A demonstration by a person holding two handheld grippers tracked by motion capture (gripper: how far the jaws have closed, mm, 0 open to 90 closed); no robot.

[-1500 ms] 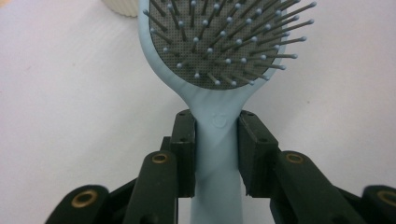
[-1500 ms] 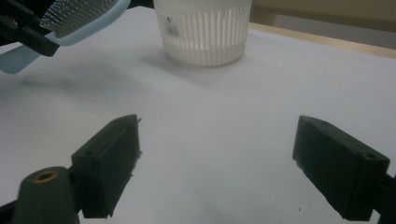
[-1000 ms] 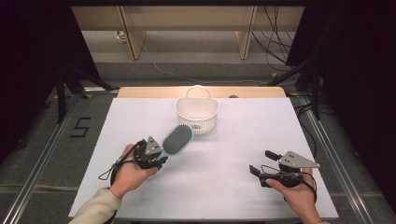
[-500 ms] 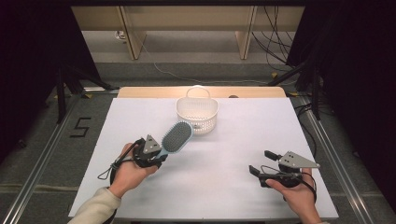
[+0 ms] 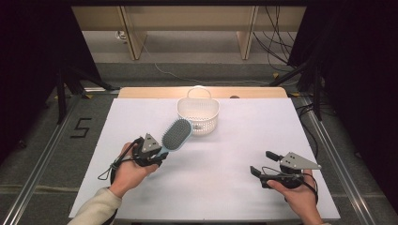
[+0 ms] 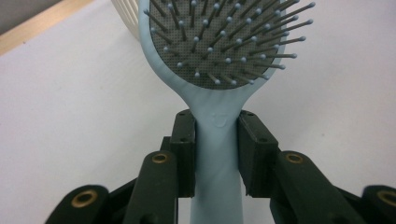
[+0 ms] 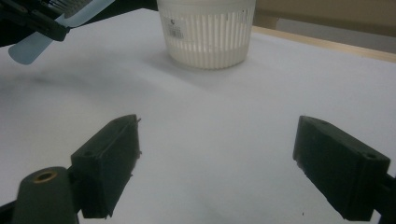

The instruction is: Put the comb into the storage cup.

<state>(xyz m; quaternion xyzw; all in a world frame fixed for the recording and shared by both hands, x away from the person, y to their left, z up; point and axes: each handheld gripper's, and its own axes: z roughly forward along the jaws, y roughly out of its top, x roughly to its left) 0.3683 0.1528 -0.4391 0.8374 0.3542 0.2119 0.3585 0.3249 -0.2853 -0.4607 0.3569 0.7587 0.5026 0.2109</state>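
Evidently your left fingers (image 6: 184, 144) clamped the hairbrush (image 6: 219, 60) by its handle neck, so the bristled head stayed free and aimed at the white basket (image 5: 198, 114) just beyond it, probably clear of the desk (image 5: 225, 187). Your right gripper (image 5: 262, 163), well apart, rested spread and holding nothing.
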